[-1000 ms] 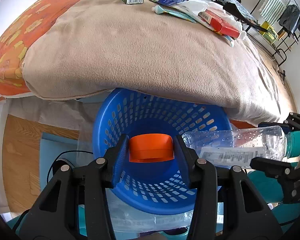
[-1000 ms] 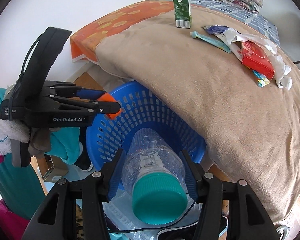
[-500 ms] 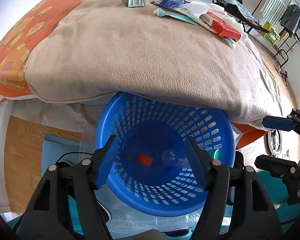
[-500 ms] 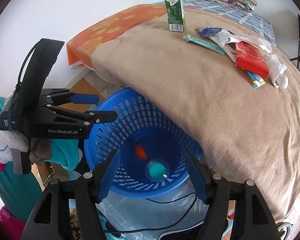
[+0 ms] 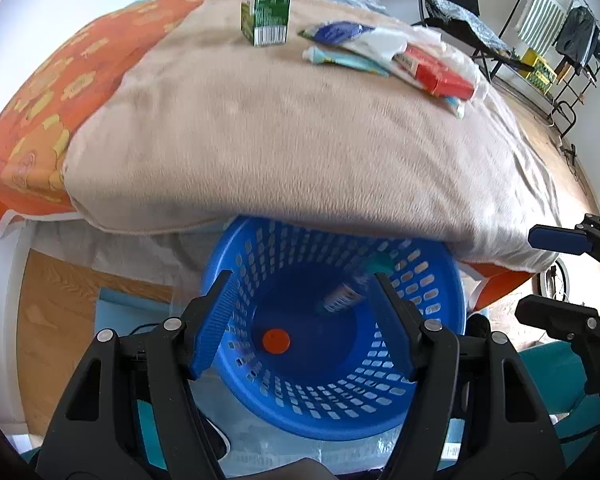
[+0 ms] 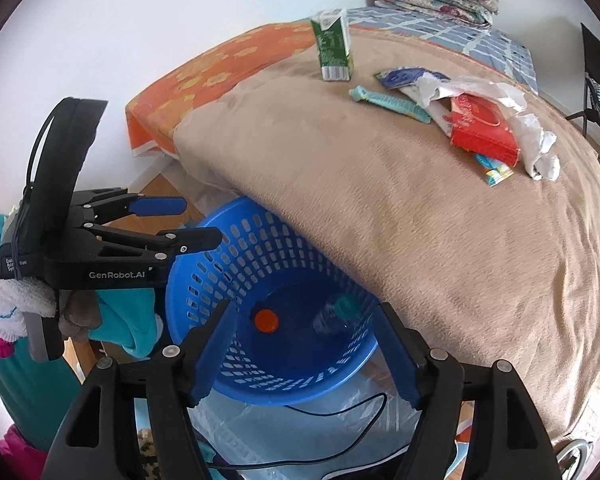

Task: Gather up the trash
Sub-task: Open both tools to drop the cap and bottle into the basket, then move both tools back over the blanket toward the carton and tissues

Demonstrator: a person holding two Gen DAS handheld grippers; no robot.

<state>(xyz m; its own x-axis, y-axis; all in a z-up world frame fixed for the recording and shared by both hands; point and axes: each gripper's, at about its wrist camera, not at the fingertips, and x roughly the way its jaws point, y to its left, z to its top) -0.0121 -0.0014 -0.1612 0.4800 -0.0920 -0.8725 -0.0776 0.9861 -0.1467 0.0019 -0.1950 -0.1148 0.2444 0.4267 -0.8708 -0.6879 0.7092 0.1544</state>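
Both hand-held grippers, left (image 5: 300, 328) and right (image 6: 304, 344), hang empty over the blue basket (image 5: 440, 280), the right's jaws having just spread wider. An orange cap (image 5: 276, 340) and what looks like a blurred bottle (image 6: 334, 314) lie inside. The bed (image 6: 420, 220) overhangs the rim, so rising could snag it. Beyond, the carton (image 6: 334, 48) may topple; the wrappers (image 6: 484, 128) have open approach.

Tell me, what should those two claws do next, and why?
Probably lift toward the green carton on the bed. Both the left gripper and right gripper, jaws just opened, are empty; the bottle and orange cup already lie in the blue basket.
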